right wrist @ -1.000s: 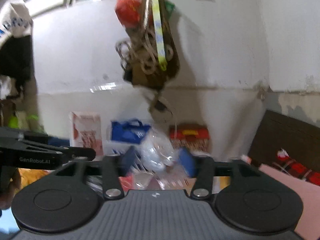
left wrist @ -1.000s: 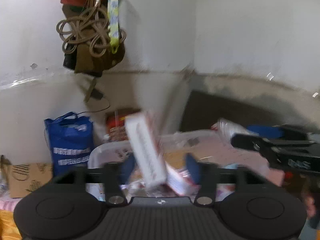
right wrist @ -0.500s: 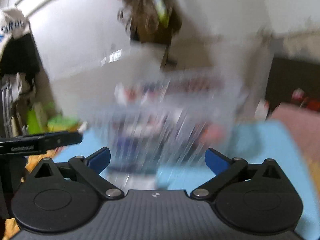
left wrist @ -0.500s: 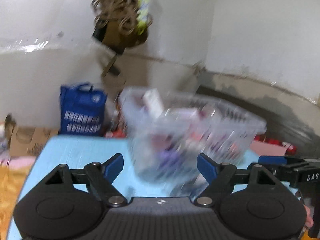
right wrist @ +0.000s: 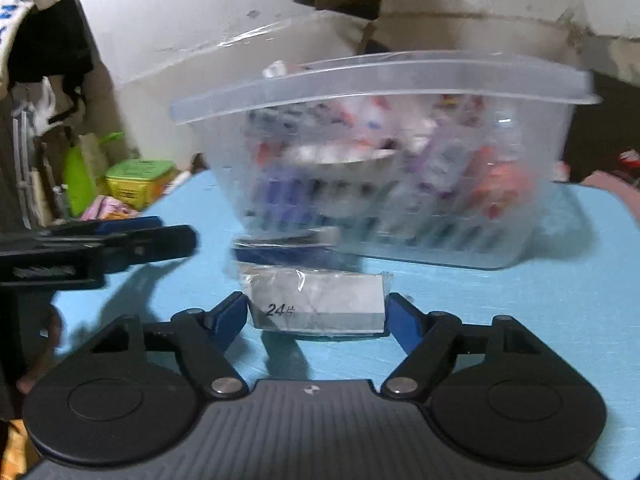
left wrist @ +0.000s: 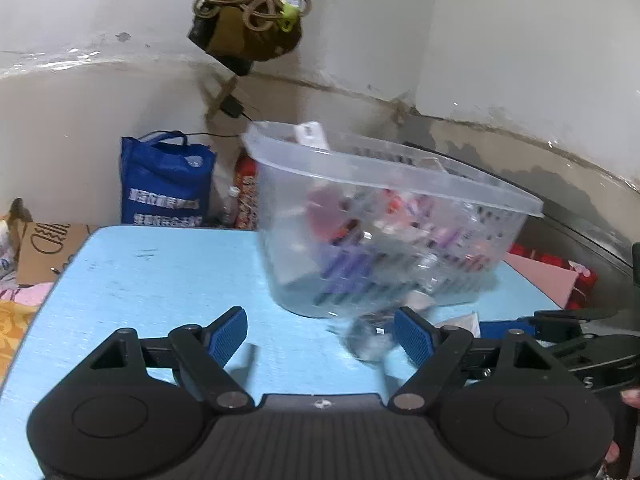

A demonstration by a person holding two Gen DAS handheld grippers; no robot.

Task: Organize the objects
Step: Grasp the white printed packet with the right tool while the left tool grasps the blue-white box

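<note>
right gripper [right wrist: 316,314] spread wide around the flat packet [right wrist: 318,304], not pinching | left gripper [left wrist: 320,336] wide, empty | clear bin [right wrist: 384,152] mid-table [right wrist: 560,340], full | risk: packet's slick wrap probably slips when squeezed

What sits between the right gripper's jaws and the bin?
In the right wrist view, a clear packet marked 24# lies on the blue table between the open right gripper and the bin, with a dark blue item behind it.
</note>
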